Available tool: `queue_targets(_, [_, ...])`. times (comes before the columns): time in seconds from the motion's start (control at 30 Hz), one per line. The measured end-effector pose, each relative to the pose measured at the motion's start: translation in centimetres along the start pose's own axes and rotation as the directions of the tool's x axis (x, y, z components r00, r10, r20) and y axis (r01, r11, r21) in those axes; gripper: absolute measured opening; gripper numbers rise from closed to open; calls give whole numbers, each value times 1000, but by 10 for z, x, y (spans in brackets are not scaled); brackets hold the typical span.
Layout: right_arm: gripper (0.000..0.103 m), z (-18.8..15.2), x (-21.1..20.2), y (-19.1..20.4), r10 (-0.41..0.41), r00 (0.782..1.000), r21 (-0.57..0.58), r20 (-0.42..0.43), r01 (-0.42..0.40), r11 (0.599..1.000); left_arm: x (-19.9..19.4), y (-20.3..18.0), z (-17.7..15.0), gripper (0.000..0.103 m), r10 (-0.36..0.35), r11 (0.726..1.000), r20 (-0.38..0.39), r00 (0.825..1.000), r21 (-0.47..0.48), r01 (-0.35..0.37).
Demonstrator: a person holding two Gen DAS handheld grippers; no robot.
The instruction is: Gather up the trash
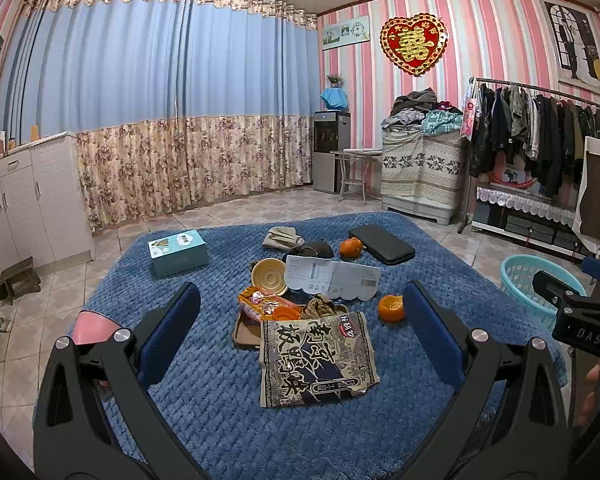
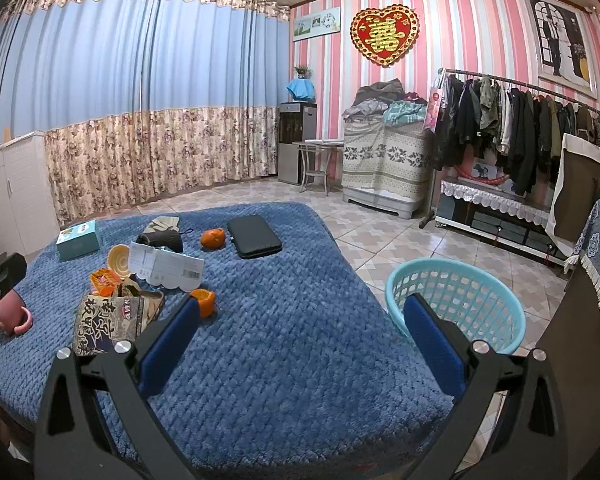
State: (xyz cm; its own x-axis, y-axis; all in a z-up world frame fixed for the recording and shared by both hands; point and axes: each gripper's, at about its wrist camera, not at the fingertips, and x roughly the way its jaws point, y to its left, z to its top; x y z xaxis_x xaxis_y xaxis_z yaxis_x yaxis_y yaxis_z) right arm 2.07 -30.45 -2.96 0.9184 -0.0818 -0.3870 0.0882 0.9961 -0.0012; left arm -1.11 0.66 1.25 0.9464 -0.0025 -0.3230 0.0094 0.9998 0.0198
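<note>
Covering the tiled floor (image 2: pixel 380 236), a blue rug (image 2: pixel 280 340) bears scattered trash; left gripper (image 1: pixel 300 332) and right gripper (image 2: pixel 300 336) gape wide, empty.

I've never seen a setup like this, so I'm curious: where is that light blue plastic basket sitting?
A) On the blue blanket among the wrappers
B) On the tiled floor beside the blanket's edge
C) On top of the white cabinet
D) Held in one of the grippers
B: the light blue basket stands on the tiled floor just off the blue blanket, and both the left gripper and right gripper are open and empty.
</note>
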Motion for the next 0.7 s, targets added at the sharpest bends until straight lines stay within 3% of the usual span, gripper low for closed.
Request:
queue_targets(0.5, [99, -1, 10, -7, -38, 999, -7, 1, 38, 999, 3, 10, -6, 98, 14, 1000, -25, 1000, 6, -14])
queue_targets(0.7, [99, -7, 27, 3, 22, 999, 13, -25, -21, 1000, 17, 25, -15, 98, 45, 999, -34, 998, 14, -44])
